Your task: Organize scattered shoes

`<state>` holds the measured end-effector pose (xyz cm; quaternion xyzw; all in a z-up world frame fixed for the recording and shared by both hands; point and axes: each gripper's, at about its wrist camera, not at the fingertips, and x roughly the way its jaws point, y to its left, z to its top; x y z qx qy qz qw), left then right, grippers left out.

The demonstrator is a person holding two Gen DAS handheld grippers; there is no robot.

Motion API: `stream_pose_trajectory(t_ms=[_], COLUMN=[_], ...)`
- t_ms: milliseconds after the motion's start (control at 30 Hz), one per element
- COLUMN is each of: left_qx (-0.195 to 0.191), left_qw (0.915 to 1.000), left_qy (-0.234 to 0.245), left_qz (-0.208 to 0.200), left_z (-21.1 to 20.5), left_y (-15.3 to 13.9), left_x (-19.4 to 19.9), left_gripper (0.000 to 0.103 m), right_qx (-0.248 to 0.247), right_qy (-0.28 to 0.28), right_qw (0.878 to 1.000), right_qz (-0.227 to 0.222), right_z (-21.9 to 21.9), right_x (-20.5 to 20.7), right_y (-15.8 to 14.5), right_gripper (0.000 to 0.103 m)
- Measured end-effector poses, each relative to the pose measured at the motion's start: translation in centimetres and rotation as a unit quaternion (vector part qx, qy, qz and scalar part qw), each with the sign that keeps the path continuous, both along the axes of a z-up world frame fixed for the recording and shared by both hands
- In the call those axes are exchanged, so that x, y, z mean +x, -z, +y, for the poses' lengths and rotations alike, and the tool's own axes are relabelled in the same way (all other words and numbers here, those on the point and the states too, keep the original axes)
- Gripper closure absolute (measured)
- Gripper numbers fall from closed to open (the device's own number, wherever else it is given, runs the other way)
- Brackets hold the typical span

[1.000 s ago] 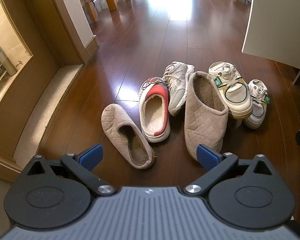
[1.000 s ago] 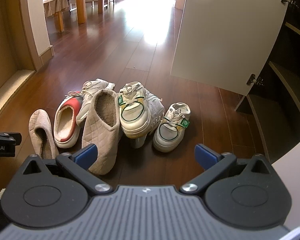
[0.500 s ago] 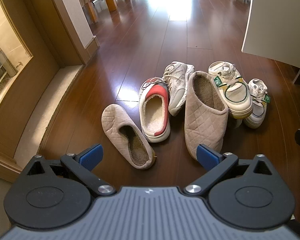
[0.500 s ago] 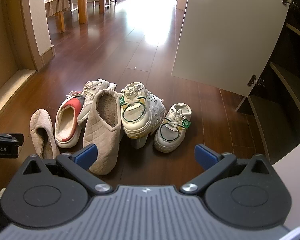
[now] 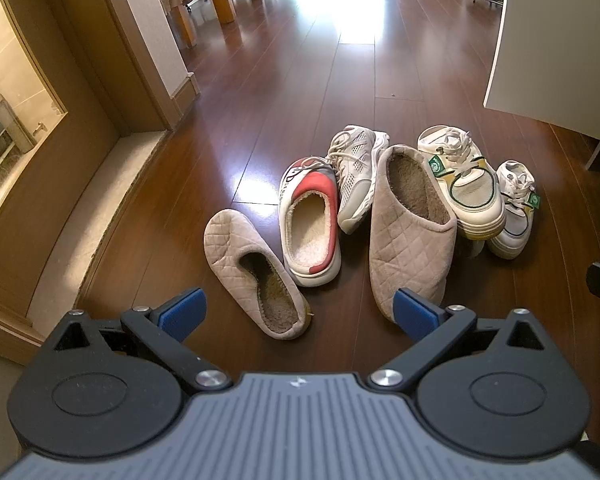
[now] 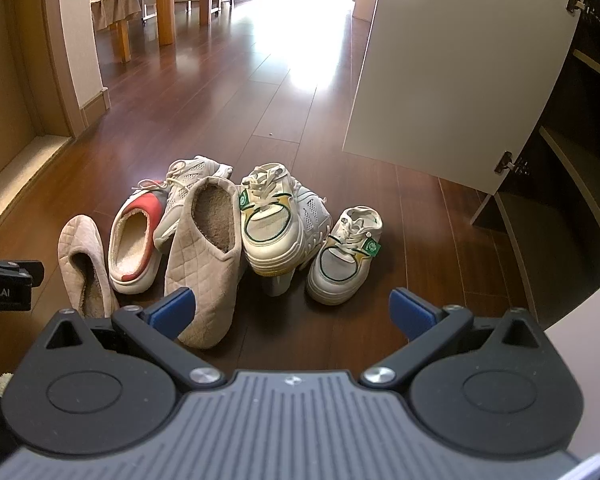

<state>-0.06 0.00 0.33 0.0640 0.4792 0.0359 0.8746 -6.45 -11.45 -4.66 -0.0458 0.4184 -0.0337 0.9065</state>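
Several shoes lie in a heap on the dark wood floor. A beige quilted slipper (image 5: 252, 272) (image 6: 85, 264) sits at the left, beside a red-and-white slipper (image 5: 311, 226) (image 6: 137, 242). A grey mesh sneaker (image 5: 356, 178) (image 6: 188, 182) lies behind them. A larger beige quilted slipper (image 5: 410, 236) (image 6: 206, 268) leans on a white-and-green sneaker (image 5: 466, 184) (image 6: 270, 224), whose mate (image 5: 514, 210) (image 6: 346, 258) stands at the right. My left gripper (image 5: 300, 314) is open, just short of the two beige slippers. My right gripper (image 6: 290, 312) is open, holding nothing, short of the pile.
An open white cabinet door (image 6: 456, 72) stands at the right, with dark shoe-cabinet shelves (image 6: 568, 208) behind it. A raised sill (image 5: 96, 216) and wall run along the left. Table legs (image 6: 164, 4) stand far back. Bare floor lies beyond the shoes.
The right wrist view has crept slightly forward and toward the shoes; the left view is almost unchanged. Both grippers stay open and no shoe has moved.
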Motion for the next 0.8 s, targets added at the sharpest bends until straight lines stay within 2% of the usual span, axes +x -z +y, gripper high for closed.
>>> stream_pose_trajectory(t_ms=[367, 433, 800], left_qx=[0.0, 0.001, -0.001], left_qw=[1.0, 1.0, 0.9999], left_qy=[-0.001, -0.001, -0.004], left_qz=[-0.003, -0.004, -0.014], left_z=[-0.1, -0.1, -0.1], left_y=[-0.2, -0.2, -0.8], left_x=[-0.2, -0.2, -0.5], left_gripper=[0.002, 0.002, 0.002], right_qx=[-0.002, -0.004, -0.004], right_qy=[0.0, -0.001, -0.003], right_qw=[1.0, 1.0, 1.0], right_qz=[0.0, 0.001, 0.013], right_z=[-1.0, 0.1, 0.1], right_x=[-0.6, 0.2, 0.4], right_y=[0.0, 0.0, 0.6], right_gripper=[0.001, 0.001, 0.001])
